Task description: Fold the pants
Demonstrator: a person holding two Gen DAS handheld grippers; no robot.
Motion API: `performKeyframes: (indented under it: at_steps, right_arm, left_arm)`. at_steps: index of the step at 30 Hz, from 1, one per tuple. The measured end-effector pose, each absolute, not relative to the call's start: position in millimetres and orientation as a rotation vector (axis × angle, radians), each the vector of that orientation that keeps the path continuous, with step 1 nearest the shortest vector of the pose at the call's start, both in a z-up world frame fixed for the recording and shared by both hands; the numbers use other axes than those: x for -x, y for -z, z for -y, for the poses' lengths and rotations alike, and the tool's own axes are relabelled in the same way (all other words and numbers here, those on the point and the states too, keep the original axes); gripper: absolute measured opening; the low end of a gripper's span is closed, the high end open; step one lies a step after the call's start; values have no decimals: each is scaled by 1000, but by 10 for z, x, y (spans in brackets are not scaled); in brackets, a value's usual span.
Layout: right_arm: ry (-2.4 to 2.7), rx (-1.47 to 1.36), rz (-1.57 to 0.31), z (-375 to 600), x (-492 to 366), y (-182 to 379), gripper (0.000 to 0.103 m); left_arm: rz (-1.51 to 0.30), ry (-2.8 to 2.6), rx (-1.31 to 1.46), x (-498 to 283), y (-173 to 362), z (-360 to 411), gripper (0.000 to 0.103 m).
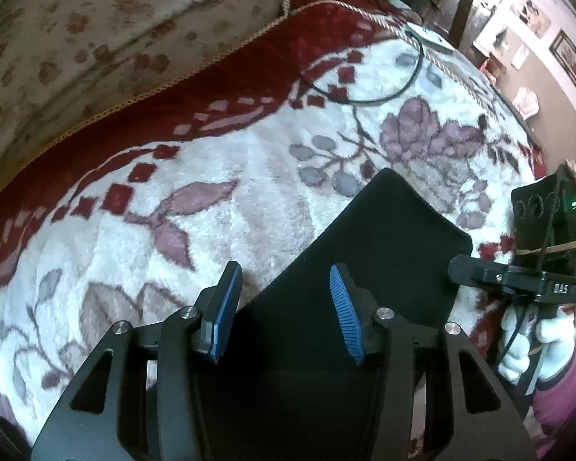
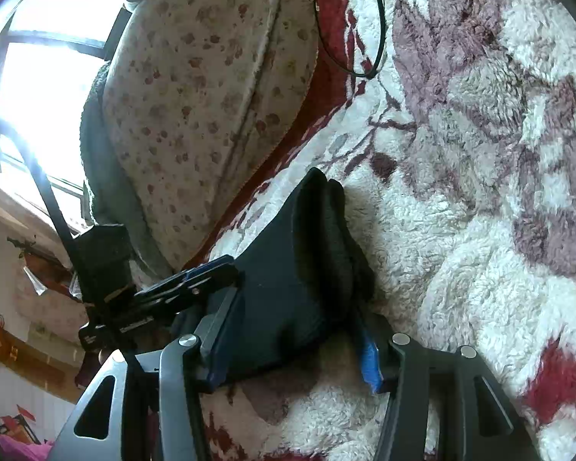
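The black pants lie folded on a white, red and mauve flowered blanket. My left gripper is open above the near end of the pants, its blue pads spread and empty. My right gripper reaches in from the right at the pants' right edge. In the right wrist view my right gripper has its jaws wide apart on either side of the thick folded pants; whether the pads press the cloth I cannot tell. The left gripper shows at the pants' left edge.
A cream spotted cushion stands behind the blanket, also in the right wrist view. A black cable loops across the far blanket to a white device. A window is at the left.
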State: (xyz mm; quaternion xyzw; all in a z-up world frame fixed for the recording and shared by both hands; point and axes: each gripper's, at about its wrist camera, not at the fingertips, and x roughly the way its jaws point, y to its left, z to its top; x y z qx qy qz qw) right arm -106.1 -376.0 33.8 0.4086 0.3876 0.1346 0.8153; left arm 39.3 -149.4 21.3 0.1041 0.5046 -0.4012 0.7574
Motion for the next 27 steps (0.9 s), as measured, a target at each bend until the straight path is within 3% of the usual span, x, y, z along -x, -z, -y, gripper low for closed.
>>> performKeyframes:
  at_steps: [9, 12, 19, 20, 22, 24, 27]
  right_arm:
    - [-306, -878, -802, 3761, 1069, -328, 57]
    - [-309, -882, -792, 3754, 1061, -327, 58]
    - [-316, -871, -787, 3747, 1041, -328, 56]
    - [-315, -866, -788, 3746, 1033, -332, 52]
    - [-306, -848, -794, 3739, 1009, -326, 33]
    - [-324, -842, -801, 3714, 975, -315, 23]
    - [-352, -838, -786, 3690, 969, -339, 14]
  left_arm:
    - [-1105, 955, -302, -395, -155, 1670, 55]
    - [-1117, 996, -310, -391, -144, 1710, 69]
    - [-1063, 1053, -423, -282, -110, 1838, 70]
    - [-1069, 1059, -416, -295, -105, 1843, 69]
    - [-1071, 1084, -418, -292, -106, 1862, 58]
    - [-1044, 1103, -436, -244, -120, 1869, 42]
    - [-1011, 1107, -441, -205, -131, 1857, 29]
